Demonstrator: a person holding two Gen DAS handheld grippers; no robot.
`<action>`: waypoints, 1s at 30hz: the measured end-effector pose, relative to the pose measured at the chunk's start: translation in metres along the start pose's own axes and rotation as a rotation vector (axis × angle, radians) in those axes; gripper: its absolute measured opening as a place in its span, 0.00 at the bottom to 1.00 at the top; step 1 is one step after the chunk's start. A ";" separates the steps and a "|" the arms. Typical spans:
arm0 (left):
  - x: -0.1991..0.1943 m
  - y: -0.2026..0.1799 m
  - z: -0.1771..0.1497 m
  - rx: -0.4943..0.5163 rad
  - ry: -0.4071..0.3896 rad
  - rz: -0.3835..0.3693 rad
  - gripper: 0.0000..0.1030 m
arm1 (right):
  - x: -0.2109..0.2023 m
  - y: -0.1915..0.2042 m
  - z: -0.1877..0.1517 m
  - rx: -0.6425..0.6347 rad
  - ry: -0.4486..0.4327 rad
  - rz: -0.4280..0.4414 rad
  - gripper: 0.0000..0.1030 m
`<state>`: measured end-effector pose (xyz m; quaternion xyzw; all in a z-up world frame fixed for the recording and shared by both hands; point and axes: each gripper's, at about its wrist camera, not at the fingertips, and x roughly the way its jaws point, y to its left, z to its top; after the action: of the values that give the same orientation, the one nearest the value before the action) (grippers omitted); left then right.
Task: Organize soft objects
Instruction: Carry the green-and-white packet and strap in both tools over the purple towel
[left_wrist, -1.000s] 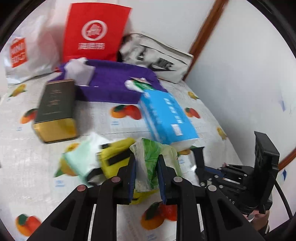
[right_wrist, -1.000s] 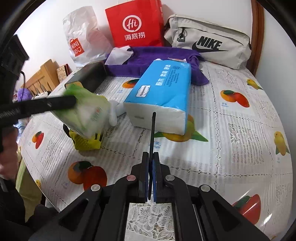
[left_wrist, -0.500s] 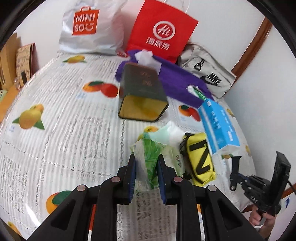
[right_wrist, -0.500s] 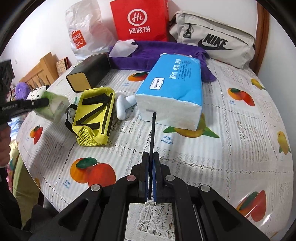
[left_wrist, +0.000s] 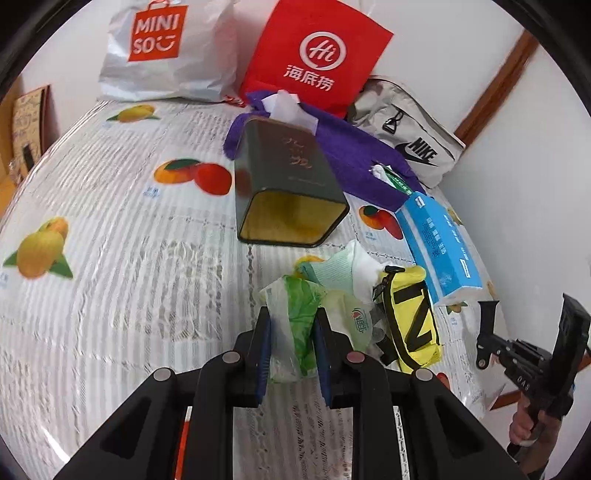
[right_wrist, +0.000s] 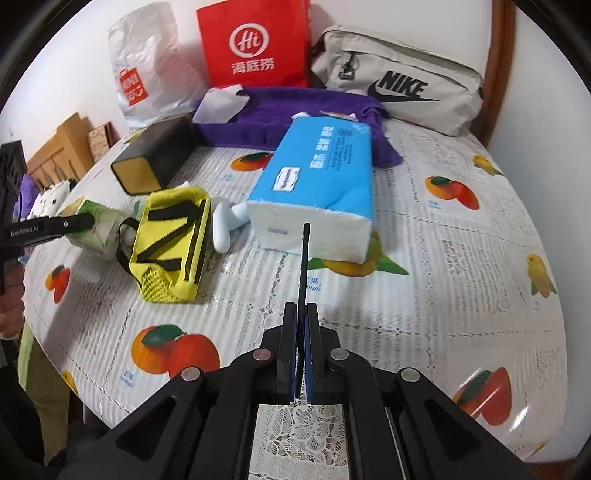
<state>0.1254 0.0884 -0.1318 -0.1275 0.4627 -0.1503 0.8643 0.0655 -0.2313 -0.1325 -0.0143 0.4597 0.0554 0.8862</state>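
Note:
My left gripper (left_wrist: 291, 325) is shut on a green and white tissue pack (left_wrist: 295, 325) and holds it above the table's near left part; the pack also shows in the right wrist view (right_wrist: 98, 230). A yellow mesh pouch (right_wrist: 171, 240) lies beside it, with a mint and white cloth (left_wrist: 343, 267) and a white soft toy (right_wrist: 229, 225). A blue tissue pack (right_wrist: 317, 188) lies in the middle. My right gripper (right_wrist: 303, 314) is shut and empty, in front of the blue pack.
A dark tin box (left_wrist: 288, 184) lies open-ended on the fruit-print tablecloth (right_wrist: 461, 258). A purple towel (right_wrist: 280, 114), a red paper bag (right_wrist: 255, 44), a Miniso bag (left_wrist: 166, 48) and a Nike bag (right_wrist: 399, 81) line the back wall. A wall stands at the right.
My left gripper has carried the green tissue pack left and back, away from the yellow pouch and the blue pack. My right gripper has stayed shut and moved little.

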 end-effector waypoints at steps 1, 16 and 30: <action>0.000 0.001 0.002 0.002 0.002 -0.006 0.20 | -0.001 0.000 0.001 0.008 0.000 -0.004 0.03; -0.013 0.003 0.028 -0.013 0.001 -0.087 0.20 | -0.002 0.003 0.006 0.054 0.012 0.007 0.03; -0.034 -0.027 0.085 0.004 -0.105 -0.006 0.20 | -0.025 -0.009 0.093 -0.050 -0.121 0.068 0.03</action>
<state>0.1745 0.0830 -0.0504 -0.1348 0.4158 -0.1470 0.8873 0.1278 -0.2350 -0.0581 -0.0172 0.4042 0.0976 0.9093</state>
